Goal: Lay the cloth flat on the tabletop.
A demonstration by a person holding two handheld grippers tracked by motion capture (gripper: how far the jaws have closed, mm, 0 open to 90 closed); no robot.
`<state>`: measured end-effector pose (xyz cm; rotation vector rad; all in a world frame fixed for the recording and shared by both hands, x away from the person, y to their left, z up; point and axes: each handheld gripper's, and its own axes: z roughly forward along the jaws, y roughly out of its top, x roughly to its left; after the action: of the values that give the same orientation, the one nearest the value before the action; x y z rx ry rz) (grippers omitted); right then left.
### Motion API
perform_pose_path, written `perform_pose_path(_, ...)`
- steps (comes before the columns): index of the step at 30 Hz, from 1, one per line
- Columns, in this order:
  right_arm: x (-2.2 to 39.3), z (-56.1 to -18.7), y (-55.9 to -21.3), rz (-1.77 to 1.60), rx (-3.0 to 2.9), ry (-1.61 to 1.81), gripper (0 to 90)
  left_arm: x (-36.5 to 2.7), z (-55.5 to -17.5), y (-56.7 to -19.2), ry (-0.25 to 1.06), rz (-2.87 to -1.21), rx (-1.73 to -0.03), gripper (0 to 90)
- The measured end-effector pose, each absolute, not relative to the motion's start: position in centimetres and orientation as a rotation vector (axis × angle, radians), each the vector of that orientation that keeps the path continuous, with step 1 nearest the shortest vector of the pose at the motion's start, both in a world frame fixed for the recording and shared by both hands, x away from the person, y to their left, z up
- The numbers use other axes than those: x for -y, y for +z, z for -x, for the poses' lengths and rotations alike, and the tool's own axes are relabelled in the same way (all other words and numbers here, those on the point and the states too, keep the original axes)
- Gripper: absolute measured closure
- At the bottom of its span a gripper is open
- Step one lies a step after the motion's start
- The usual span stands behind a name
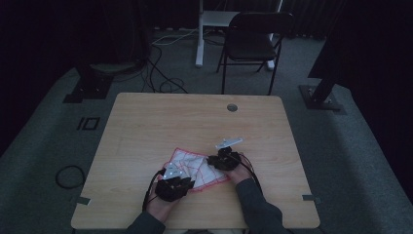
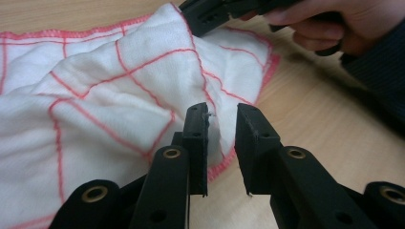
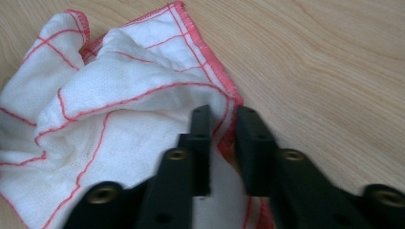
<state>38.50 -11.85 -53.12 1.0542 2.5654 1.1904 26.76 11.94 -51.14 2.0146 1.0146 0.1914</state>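
cloth point(image 1: 197, 168) lies crumpled on the table point(image 1: 146, 122) near its front edge, between your hands. risk: your right gripper point(image 3: 223, 126) has its jaws narrowly apart astride the red hem, so closing could catch only a thin edge and let it slip. your left gripper point(image 2: 222, 121), narrowly open, straddles a fold without pinching it; it may grab two layers. both hands sit low, their grippers angled inward toward the cloth.
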Motion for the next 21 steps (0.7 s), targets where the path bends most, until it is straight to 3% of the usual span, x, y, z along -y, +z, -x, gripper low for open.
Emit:
perform_pose_path(8, 11.6, -38.3, -52.8, -1.037, -2.534, 1.155, 86.8, -12.9, -25.5, -52.4, 0.207, -2.062, -1.064, 77.2)
perform_pose_path(16, 11.5, -38.3, -52.7, -1.036, -2.522, 1.143, 87.3, -12.1, -26.5, -53.2, 0.329, -2.107, -1.074, 75.4)
perform_pose_path(21, 11.7, -38.2, -52.3, -1.022, -2.504, 1.126, 87.6, -12.1, -26.9, -53.6, 0.327, -2.132, -1.098, 78.7)
